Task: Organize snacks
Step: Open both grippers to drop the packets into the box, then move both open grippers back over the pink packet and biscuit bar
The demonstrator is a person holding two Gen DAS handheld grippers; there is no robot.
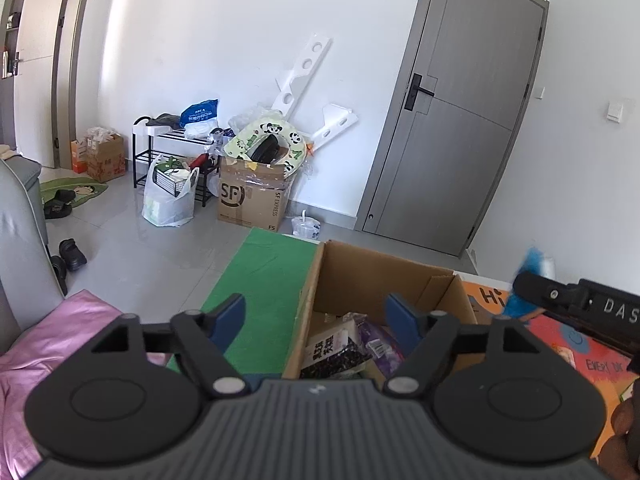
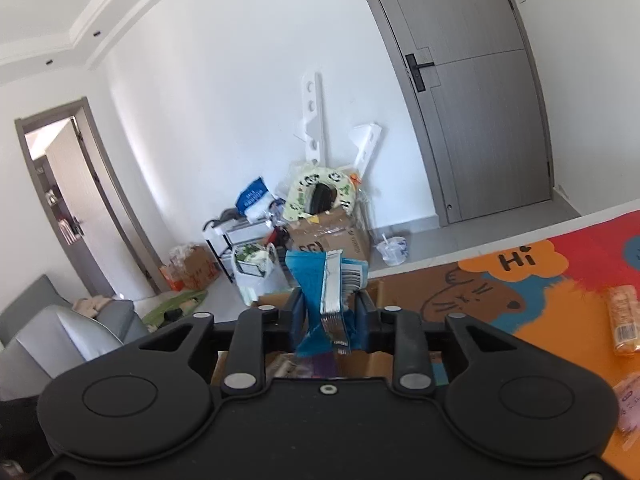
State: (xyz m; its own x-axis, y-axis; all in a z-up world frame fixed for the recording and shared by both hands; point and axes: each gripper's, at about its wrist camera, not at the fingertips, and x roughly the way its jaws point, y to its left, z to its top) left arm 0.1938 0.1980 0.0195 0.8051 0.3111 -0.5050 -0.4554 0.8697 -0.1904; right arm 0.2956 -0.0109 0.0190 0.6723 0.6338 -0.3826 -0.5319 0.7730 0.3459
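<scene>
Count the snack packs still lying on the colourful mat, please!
2 visible: an orange pack by the mat's right edge and a pink pack nearer, cut off by the frame. Others may be hidden.

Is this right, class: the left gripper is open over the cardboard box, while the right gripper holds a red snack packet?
One detail is wrong: the packet in the right gripper is blue, not red, as the right wrist view shows. The rest stands: the left gripper is open over the cardboard box.

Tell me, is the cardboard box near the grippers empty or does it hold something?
Not empty: the open cardboard box holds snack packets at its bottom, seen from the left wrist.
</scene>
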